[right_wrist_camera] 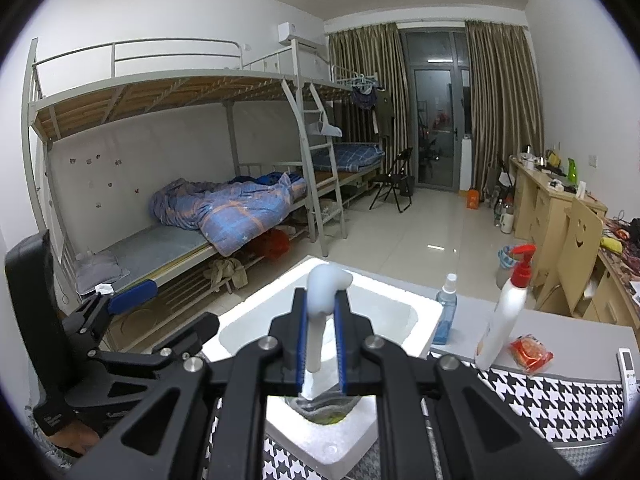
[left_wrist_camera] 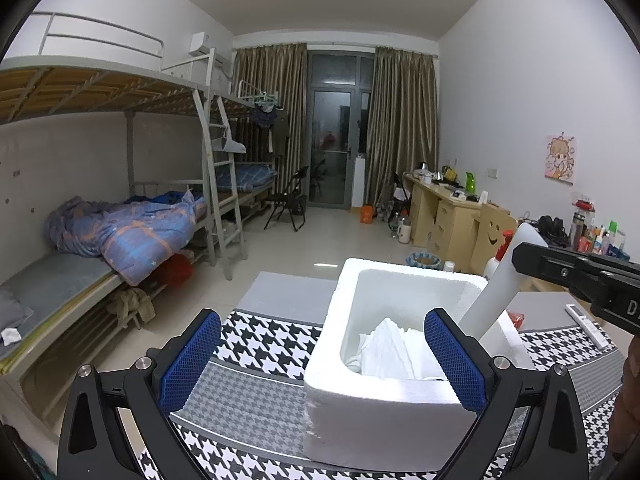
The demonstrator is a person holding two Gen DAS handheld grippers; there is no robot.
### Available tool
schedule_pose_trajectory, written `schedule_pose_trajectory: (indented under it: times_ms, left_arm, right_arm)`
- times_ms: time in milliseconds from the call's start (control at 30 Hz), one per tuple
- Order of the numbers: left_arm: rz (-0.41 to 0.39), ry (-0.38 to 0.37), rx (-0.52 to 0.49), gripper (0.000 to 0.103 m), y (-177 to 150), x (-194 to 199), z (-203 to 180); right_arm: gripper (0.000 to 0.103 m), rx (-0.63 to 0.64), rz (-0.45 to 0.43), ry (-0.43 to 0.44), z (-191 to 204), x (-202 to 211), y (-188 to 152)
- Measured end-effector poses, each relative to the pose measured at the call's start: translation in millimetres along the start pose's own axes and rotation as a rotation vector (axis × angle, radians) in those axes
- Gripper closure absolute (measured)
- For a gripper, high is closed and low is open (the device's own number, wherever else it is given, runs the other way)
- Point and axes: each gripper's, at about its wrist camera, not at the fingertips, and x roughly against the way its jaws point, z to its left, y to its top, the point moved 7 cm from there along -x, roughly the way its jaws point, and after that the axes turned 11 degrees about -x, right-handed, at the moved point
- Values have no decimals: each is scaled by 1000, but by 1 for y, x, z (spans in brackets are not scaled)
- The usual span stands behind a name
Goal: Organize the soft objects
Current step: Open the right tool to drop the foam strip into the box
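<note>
A white foam box (left_wrist_camera: 384,412) is sitting at lower centre on a black-and-white houndstooth cloth (left_wrist_camera: 264,340), blue pads (left_wrist_camera: 192,364) are lining black grippers, and what looks like a white roll (right_wrist_camera: 316,320) is showing between them.

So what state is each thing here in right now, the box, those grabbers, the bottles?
Foam box: open-topped, white cloth inside.
Left hand-held gripper: open, empty, straddling the box's near corner.
Right hand-held gripper: shut on white foam tube, over the box.
White pump bottle: upright, red cap on.
Blue spray bottle: upright.
</note>
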Motion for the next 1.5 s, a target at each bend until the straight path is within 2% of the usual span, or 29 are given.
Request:
schedule_pose_trajectory:
  times_ms: [300,367,400,433,467,500,533,967,1033,1267,1500]
  left_arm:
    - [25,14,2,1,-5,-7,6]
    - [25,15,0,1,-5,-6,6]
    - [25,14,1,1,-4,-6,6]
    - [25,12,0,1,-4,-7,6]
    - [25,11,-2,1,-5,-7,6]
    - [26,11,-3,1,-5,-6,4]
    - [25,10,-4,1,-4,-6,4]
    - [-8,4,-4,1,2,11,-4]
    - [-20,1,-5,1,5,17,-8]
    - [-64,-34,-19,1,15,40,-30]
    - [-99,-67,-49,1,21,59,-49]
  right_arm:
    - [88,-15,27,-5,2,-11,-1]
    - [81,-17,35,-9,0,-14,-2]
    - [72,-17,38,-14,0,-15,-3]
    - [57,-16,42,-30,-1,-17,-4]
    - [47,-15,42,-40,-3,-17,-4]
    - [33,-19,37,-38,-4,-16,-4]
    - [31,-25,21,-34,-4,-13,-3]
    - [29,-32,-42,-63,-17,27,-4]
    - [23,-38,-56,-67,-20,36,-5]
    - [16,-57,-105,-97,-31,66,-11]
    - [1,-58,-156,-128,-35,90,-18]
